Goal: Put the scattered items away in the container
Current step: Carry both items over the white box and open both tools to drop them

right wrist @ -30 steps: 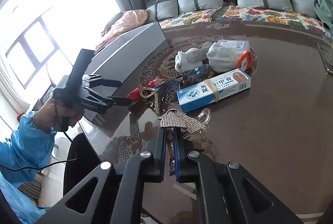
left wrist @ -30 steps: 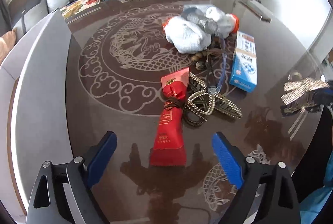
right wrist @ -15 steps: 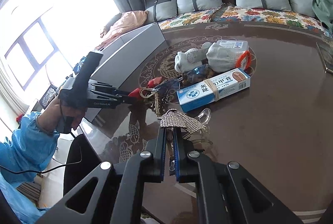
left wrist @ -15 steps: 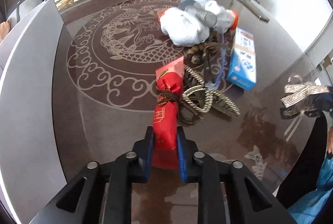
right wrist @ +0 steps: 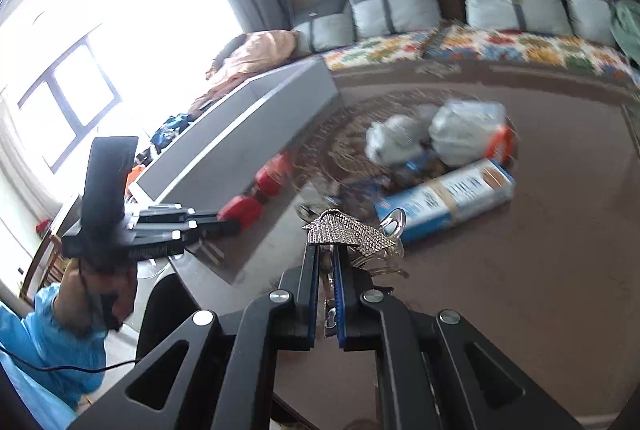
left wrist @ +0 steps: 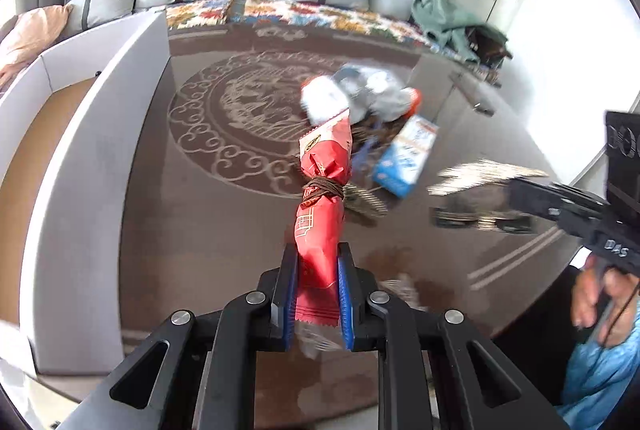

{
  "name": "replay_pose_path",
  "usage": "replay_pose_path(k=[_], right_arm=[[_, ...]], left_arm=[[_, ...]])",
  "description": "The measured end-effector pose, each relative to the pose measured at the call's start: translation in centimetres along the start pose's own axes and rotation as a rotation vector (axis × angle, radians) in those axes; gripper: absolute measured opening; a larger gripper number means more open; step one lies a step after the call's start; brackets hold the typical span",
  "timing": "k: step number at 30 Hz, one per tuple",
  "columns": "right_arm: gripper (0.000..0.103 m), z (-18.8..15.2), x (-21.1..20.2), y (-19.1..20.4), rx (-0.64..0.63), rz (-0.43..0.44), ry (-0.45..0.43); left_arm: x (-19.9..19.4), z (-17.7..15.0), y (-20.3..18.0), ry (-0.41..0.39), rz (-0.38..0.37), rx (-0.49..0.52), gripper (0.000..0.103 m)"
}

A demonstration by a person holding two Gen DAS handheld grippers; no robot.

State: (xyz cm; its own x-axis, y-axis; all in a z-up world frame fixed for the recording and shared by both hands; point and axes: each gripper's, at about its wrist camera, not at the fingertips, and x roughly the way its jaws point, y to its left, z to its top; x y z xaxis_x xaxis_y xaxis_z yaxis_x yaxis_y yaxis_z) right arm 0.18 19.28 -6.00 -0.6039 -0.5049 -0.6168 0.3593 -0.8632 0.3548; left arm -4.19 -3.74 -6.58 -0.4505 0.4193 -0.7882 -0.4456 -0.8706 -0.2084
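The left gripper (left wrist: 318,270) has its blue-padded jaws clamped on the lower end of a red foil snack packet (left wrist: 322,206) with a brown cord tied round its middle, held clear of the glossy brown patterned table (left wrist: 200,198). The right gripper (right wrist: 325,262) is fully closed on a silver rhinestone mesh hair clip (right wrist: 350,230), held above the tabletop. The long grey open-topped container with a brown cardboard floor (left wrist: 92,134) stands at the table's left edge. A blue-and-white carton (left wrist: 406,154) and blurred white cloth bundles (left wrist: 352,94) lie heaped near the table's middle.
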Motion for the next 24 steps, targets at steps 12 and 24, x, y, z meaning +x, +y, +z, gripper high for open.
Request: replay_pose_path(k=[12, 24], right_arm=[[0.007, 4.3, 3.6, 7.7, -0.167, 0.054, 0.002], [0.007, 13.8, 14.9, 22.2, -0.363, 0.229, -0.018]], left_arm=[[-7.7, -0.7, 5.2, -0.147, 0.054, -0.145, 0.017], [-13.3, -0.3, 20.9, -0.189, 0.265, -0.317, 0.017]])
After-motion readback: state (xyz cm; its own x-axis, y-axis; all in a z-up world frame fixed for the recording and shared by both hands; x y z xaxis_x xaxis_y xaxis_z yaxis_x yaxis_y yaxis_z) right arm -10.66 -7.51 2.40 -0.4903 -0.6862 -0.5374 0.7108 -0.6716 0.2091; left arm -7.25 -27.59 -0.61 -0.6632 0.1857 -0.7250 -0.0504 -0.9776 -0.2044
